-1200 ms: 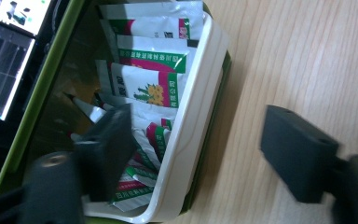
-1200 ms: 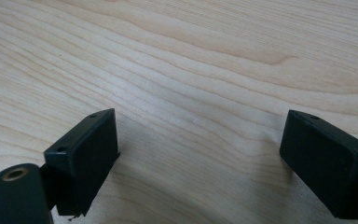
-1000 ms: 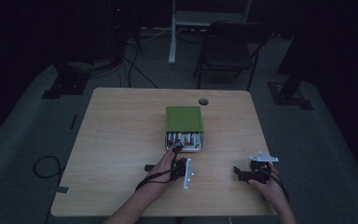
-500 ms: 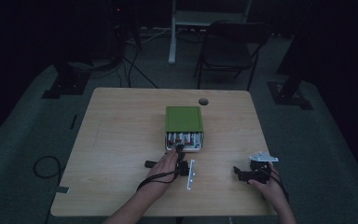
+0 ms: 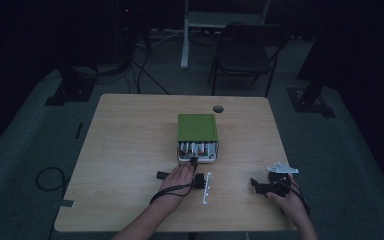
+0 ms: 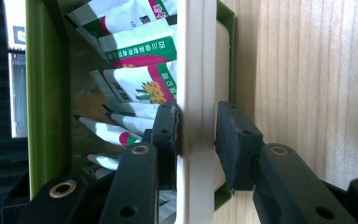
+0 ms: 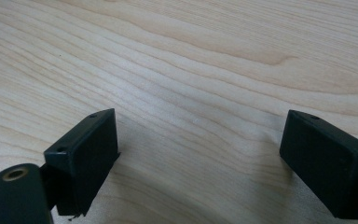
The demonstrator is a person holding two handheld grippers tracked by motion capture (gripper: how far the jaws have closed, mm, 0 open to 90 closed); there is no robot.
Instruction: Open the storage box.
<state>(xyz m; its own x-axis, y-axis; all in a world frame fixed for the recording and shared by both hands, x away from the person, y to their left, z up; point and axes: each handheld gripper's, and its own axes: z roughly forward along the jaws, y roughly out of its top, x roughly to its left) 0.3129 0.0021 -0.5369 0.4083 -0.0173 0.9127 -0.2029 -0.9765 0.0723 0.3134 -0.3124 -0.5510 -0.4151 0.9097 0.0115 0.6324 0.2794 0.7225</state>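
At this moment the work on the green box was only at its beginning. The box stood near the middle of the table, a little to the far side of both hands, and its white drawer faced the near edge. The drawer seemed to be pulled out only a little, though the high view was too dark to judge this well. The left gripper had reached the drawer front, and its jaws had just been closing; in the left gripper view one black pad pressed on the inner side of the white front wall and the other pad on the outer side, so the gripper held this wall firmly between them. Behind the wall several sachets, white with green and pink print, stood in a leaning row inside the drawer. So the grasp was done, but the drawer was not yet moved further, and I judged that pulling it towards the near edge, or pushing it in, was still left to do. The right gripper rested on the table well apart, to the right of the box, with its jaws standing wide and nothing between them, over bare wood. It had no part in the work yet.
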